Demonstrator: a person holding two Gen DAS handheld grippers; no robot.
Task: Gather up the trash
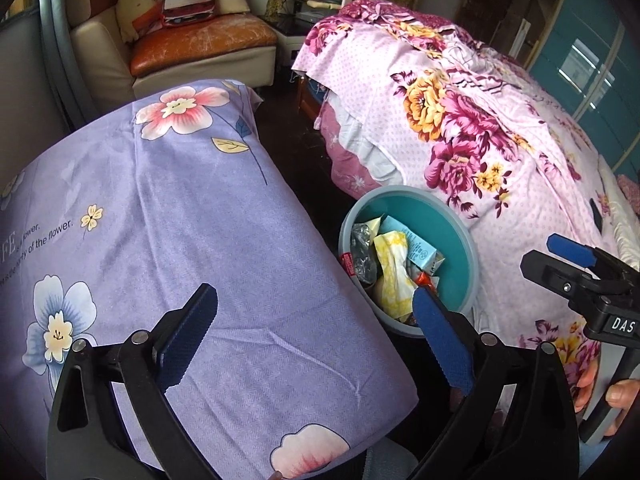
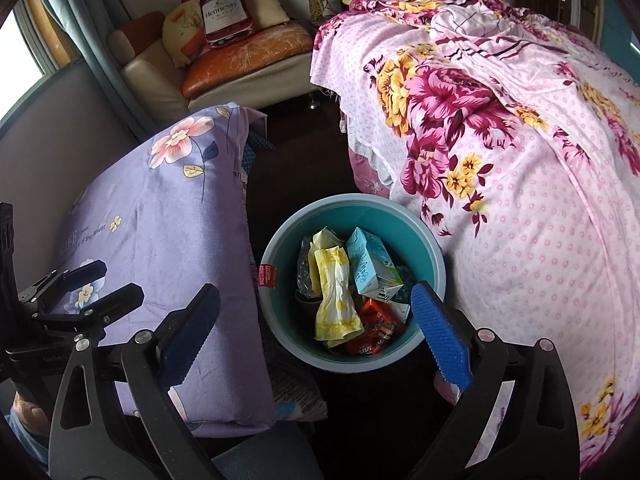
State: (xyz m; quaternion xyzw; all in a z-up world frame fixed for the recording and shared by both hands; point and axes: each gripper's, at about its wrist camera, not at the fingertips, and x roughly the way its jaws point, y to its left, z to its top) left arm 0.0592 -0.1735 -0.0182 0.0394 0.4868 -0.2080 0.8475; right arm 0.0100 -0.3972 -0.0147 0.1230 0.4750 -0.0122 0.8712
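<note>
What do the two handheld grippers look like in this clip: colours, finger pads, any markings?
Both are black plastic frames with silver pivot bolts. The left gripper and the right gripper each carry two flat blue finger pads with a knurled face and serrated edge. Seen from the left wrist, the right gripper's body bears a white "DAS" label. No cables show.

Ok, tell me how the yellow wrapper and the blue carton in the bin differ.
The yellow wrapper is soft, crumpled and long, draped down the pile; the blue carton is a stiff box with sharp edges, lying tilted. The wrapper is pale yellow with a faint pattern; the carton is light blue with printed text and a white end. Both lie on top of the trash inside the teal bin, touching side by side.
</note>
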